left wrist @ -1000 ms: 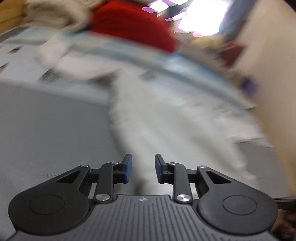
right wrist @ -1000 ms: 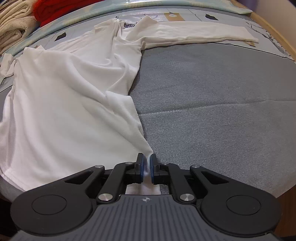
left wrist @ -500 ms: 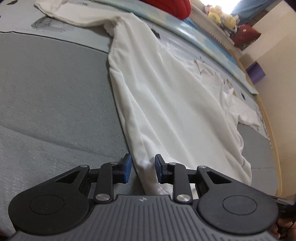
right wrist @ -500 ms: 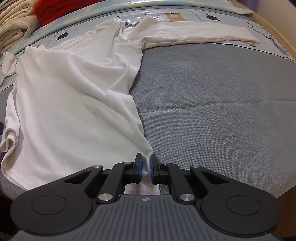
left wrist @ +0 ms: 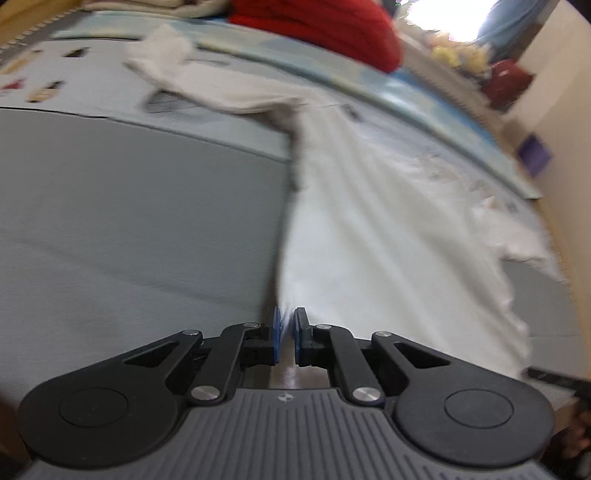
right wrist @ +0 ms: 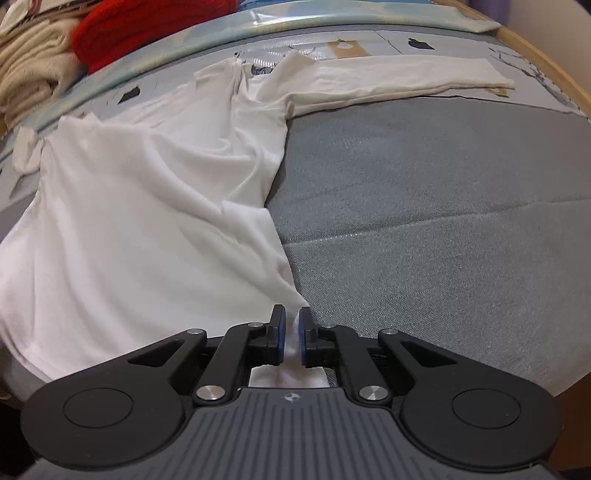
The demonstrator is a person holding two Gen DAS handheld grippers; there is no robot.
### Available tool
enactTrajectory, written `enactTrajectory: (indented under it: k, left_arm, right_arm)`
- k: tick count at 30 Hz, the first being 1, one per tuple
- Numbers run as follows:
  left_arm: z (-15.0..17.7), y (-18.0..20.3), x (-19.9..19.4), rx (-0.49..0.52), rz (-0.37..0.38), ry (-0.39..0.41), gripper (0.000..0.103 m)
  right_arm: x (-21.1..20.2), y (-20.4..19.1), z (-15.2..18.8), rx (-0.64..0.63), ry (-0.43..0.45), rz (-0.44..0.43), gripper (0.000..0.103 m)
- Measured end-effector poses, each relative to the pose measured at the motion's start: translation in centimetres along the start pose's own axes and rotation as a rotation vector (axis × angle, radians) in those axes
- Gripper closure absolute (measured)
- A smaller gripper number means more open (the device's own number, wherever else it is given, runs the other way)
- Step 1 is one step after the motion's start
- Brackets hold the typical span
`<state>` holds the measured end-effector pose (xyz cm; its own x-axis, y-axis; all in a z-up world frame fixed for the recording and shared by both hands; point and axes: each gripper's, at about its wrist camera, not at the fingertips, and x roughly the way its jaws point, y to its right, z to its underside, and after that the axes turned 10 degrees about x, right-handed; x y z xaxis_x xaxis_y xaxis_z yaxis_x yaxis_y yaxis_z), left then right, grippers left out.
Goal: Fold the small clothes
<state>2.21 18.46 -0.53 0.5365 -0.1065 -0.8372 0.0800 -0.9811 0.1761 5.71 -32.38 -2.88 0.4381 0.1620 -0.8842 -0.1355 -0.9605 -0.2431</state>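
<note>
Left wrist view, blurred. White long-sleeved shirt (left wrist: 369,236): spread flat over the grey mat (left wrist: 129,221), one sleeve trailing off to the far left, hem nearest the camera. Left gripper (left wrist: 286,334): tilted steeply down at the shirt's near left hem corner; its jaws have just been closing and now stand nearly together, pinching the shirt's edge between the blue pads. Red bundle (left wrist: 317,26): beyond the shirt, at the far edge.

Right wrist view, sharp. White long-sleeved shirt (right wrist: 147,229): creased body lying on the grey mat (right wrist: 443,221), right sleeve stretched straight out from the shoulder along the mat's far edge. Right gripper (right wrist: 292,332): tilted down at the shirt's near right hem corner, jaws pressed together on a fold of the cloth. Red bundle (right wrist: 147,26) and cream folded textiles (right wrist: 29,70): beyond the shirt's collar, far left.
</note>
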Motion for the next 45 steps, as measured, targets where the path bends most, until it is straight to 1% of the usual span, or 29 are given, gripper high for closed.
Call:
enactTrajectory:
  k: [2, 5, 6, 9, 10, 12, 13, 15, 16, 17, 18, 19, 21, 22, 23, 24, 25, 27, 28, 30, 31, 34, 35, 38, 39, 40, 42, 45]
  left_arm:
    - [0.5, -0.7, -0.3, 0.005, -0.03, -0.043, 0.096]
    - [1.0, -0.4, 0.3, 0.072, -0.1, -0.124, 0.096]
    - [1.1, -0.3, 0.6, 0.088, -0.109, -0.147, 0.096]
    - [1.4, 0.7, 1.6, 0.147, -0.09, -0.213, 0.096]
    - [1.5, 1.3, 1.9, 0.175, -0.088, -0.237, 0.096]
    - [1.7, 2.1, 2.5, 0.222, -0.097, -0.276, 0.095]
    - [1.8, 2.4, 2.6, 0.237, -0.117, -0.275, 0.094]
    - [1.6, 2.6, 2.6, 0.246, -0.179, -0.257, 0.092]
    - [1.3, 2.6, 2.4, 0.238, -0.196, -0.241, 0.089]
    - [0.9, 2.5, 2.1, 0.226, -0.198, -0.214, 0.087]
    - [0.6, 2.6, 1.7, 0.213, -0.189, -0.183, 0.087]
    - [0.3, 2.7, 1.3, 0.203, -0.176, -0.157, 0.087]
    - [-0.1, 3.2, 1.0, 0.193, -0.15, -0.128, 0.087]
    - [-0.3, 3.6, 1.1, 0.195, -0.131, -0.125, 0.087]
    - [-0.5, 3.9, 1.5, 0.196, -0.113, -0.127, 0.087]
    - [-0.5, 4.4, 1.9, 0.196, -0.095, -0.132, 0.087]
    - [-0.6, 4.7, 2.2, 0.201, -0.083, -0.136, 0.087]
    - [-0.5, 5.5, 2.6, 0.233, -0.07, -0.137, 0.087]
    - [-0.3, 5.9, 2.9, 0.246, -0.072, -0.136, 0.087]
    - [0.0, 6.3, 3.0, 0.252, -0.07, -0.14, 0.087]
    - [0.1, 6.3, 3.2, 0.248, -0.064, -0.141, 0.087]
    - [0.2, 6.5, 3.2, 0.249, -0.045, -0.148, 0.087]
    - [0.1, 6.7, 3.4, 0.251, -0.041, -0.148, 0.087]
    - [-0.6, 7.4, 3.1, 0.246, -0.031, -0.159, 0.087]
    - [-1.4, 7.7, 2.6, 0.251, -0.025, -0.154, 0.087]
    - [-2.3, 8.1, 1.9, 0.261, -0.018, -0.137, 0.087]
    - [-4.8, 8.8, 0.1, 0.284, -0.006, -0.068, 0.087]
    - [-9.4, 9.3, -1.4, 0.296, 0.007, 0.019, 0.087]
  right_arm:
    - [-0.1, 0.2, 0.0, 0.002, -0.008, -0.005, 0.099]
    - [-0.1, 0.4, 0.1, -0.005, -0.033, -0.002, 0.103]
    - [-0.1, 0.5, 0.2, -0.006, -0.041, 0.007, 0.103]
    - [-0.3, 1.0, 0.4, -0.015, -0.033, 0.076, 0.103]
    - [-0.2, 1.3, 0.5, -0.006, -0.04, 0.085, 0.103]
    - [-0.2, 1.7, 0.5, 0.013, -0.045, 0.079, 0.103]
    - [-0.5, 1.8, 0.4, 0.024, -0.037, 0.044, 0.103]
    - [-1.2, 2.0, 0.3, 0.055, -0.026, -0.06, 0.101]
    - [-1.3, 1.9, 0.3, 0.065, -0.022, -0.094, 0.093]
    - [-1.3, 1.6, 0.3, 0.064, -0.021, -0.113, 0.084]
    - [-1.3, 1.3, 0.3, 0.054, -0.018, -0.12, 0.064]
    - [-1.1, 0.9, 0.4, 0.037, -0.013, -0.12, 0.053]
    - [-0.4, 0.1, 0.6, -0.004, -0.034, -0.11, 0.054]
    - [0.2, -0.1, 0.6, -0.021, -0.059, -0.104, 0.058]
    - [0.8, -0.4, 0.8, -0.038, -0.083, -0.089, 0.066]
    - [1.3, -0.7, 1.0, -0.058, -0.1, -0.071, 0.085]
    - [1.5, -1.0, 1.2, -0.077, -0.104, -0.058, 0.092]
    - [1.4, -1.5, 1.3, -0.114, -0.087, -0.062, 0.098]
    - [1.2, -1.7, 1.5, -0.129, -0.078, -0.067, 0.099]
    - [1.1, -1.7, 1.6, -0.151, -0.061, -0.045, 0.099]
    - [1.1, -1.5, 1.6, -0.151, -0.051, -0.016, 0.1]
    - [0.9, 0.2, 0.7, -0.069, -0.032, 0.044, 0.1]
    - [0.9, 0.5, 0.6, -0.056, -0.038, 0.049, 0.099]
    - [0.8, 0.4, 0.6, -0.053, -0.07, 0.007, 0.097]
    - [0.3, 0.5, 0.4, -0.043, -0.061, 0.002, 0.091]
    - [-0.3, 0.6, 0.1, -0.022, -0.044, -0.003, 0.076]
    - [-2.1, 1.5, -0.8, 0.05, 0.028, -0.019, 0.065]
    - [-4.3, 2.1, -3.0, 0.111, 0.128, -0.067, 0.065]
